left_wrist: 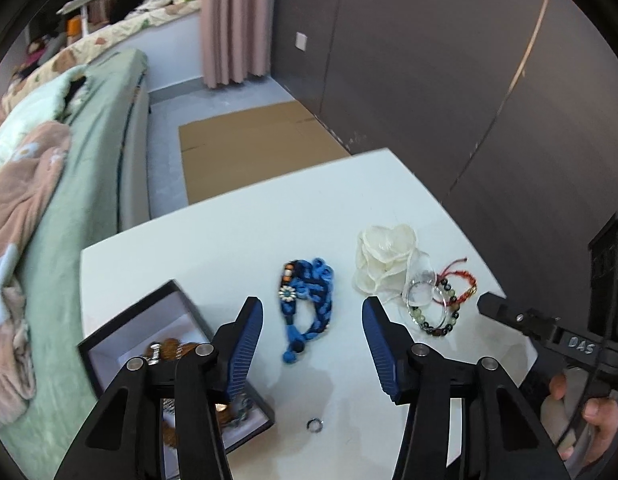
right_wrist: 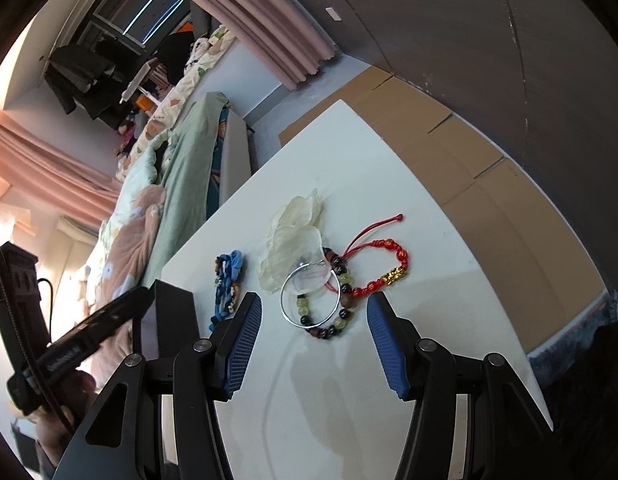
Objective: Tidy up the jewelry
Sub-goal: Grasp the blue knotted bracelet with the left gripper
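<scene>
A white table carries everything, beside a bed with green bedding. At its near left corner sits an open black jewelry box with a pale lining, already holding brownish beads and small silver pieces, partly hidden behind the left gripper. That gripper stands with its blue-padded jaws apart and nothing between them, above the blue braided bracelet lying mid-table. The right gripper is likewise spread and empty, poised over the cluster at the right. There a cream fabric flower overlaps a silver bangle, which lies across a bracelet of dark and green beads. Just beside them rests a red cord bracelet with a gold charm. A small silver ring lies alone near the box's front corner.
</scene>
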Tool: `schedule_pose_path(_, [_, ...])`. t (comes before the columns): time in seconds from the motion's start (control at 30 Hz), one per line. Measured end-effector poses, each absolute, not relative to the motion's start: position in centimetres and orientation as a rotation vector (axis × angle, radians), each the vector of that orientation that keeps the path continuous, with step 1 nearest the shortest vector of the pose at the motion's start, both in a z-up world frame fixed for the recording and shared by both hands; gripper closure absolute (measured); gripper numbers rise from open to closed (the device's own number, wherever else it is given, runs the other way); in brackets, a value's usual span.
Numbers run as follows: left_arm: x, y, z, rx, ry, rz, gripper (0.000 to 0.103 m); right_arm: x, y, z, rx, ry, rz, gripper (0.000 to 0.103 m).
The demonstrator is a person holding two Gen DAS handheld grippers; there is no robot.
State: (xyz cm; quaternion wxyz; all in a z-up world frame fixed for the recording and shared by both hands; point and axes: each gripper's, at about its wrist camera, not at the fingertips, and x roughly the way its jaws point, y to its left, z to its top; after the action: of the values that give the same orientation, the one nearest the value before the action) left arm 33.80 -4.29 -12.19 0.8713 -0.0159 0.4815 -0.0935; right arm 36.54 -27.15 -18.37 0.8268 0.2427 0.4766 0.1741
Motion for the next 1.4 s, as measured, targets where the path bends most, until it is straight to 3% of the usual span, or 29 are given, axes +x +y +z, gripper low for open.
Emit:
schedule_pose_path(0.43, [37.5, -6.9, -17.8, 0.061, 1.114, -0.176, 0.05, 36.9, -27.9, -18.3, 0.462, 1.016, 0.239, 0.047])
schedule_pose_path(0.57, [37.9, -7.2, -18.7, 0.091, 1.121, -0.159, 0.065, 37.1, -28.1, -18.5, 0.451, 1.026, 0.226, 0.047])
schedule_pose_path(0.6, [38.0, -7.3, -18.7, 0.111, 1.118, -0.146, 0.076, 37.1, -28.2, -18.5, 0.451, 1.025, 0.225, 0.047])
schedule_pose_path(0.67, [38.1, -7.2, -18.6, 0.119, 1.116, -0.145, 0.082, 37.1, -28.3, -18.5, 0.453, 1.025, 0.22, 0.047])
schedule_pose_path(0.73, [38.3, -6.7, -18.5, 0.097, 1.116, -0.154, 0.094, 37.1, -28.4, -18.4, 0.461, 1.025, 0.22, 0.047])
schedule_pose_path(1.4, [34.6, -2.0, -10.3, -0.064, 0.934, -0.203, 0.095, 37.6, -27.7, -19.2, 0.509, 1.064, 0.234, 0.05])
